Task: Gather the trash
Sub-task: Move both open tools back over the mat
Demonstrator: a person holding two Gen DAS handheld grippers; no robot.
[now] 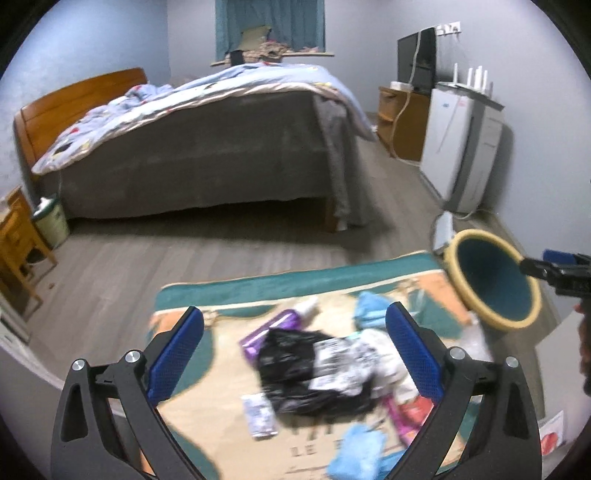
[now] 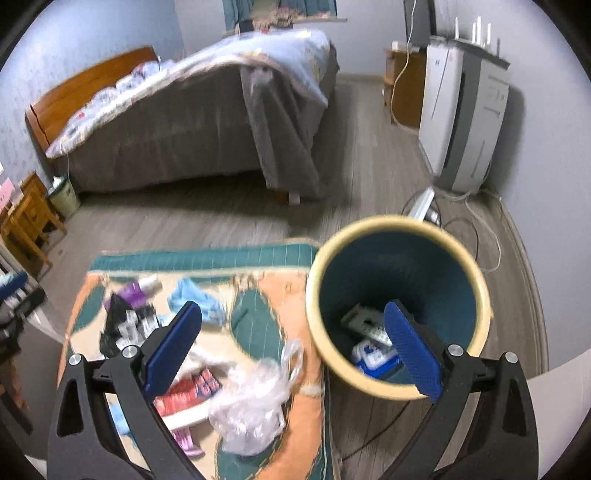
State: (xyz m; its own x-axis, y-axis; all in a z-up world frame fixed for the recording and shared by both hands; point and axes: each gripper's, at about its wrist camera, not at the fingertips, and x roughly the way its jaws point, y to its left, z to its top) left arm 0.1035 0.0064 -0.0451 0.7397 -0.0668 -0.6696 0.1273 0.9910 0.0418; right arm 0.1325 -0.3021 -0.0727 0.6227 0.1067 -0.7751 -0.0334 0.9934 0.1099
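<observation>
A patterned rug point(image 2: 266, 295) on the wood floor point(image 2: 184, 221) carries scattered trash point(image 2: 247, 406); a bin point(image 2: 480, 295) stands beside it.

We are looking into a home bedroom: a bed point(image 1: 207, 147) with a wooden headboard point(image 1: 74, 99) and rumpled quilt point(image 1: 221, 85) is filling the room, curtains point(image 1: 269, 22) are hanging behind, and a patterned rug point(image 2: 266, 288) is lying on the wood floor point(image 1: 147, 251).

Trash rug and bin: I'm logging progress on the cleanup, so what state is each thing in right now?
Left tongs: open, empty, above the black bag.
Right tongs: open, empty.
Bin: upright beside the rug, some trash already inside.
Black bag: crumpled, lying on the rug.
Clear plastic bag: crumpled, on the rug near the bin.
Purple bottle: lying on its side.
Rug: flat, littered.
</observation>
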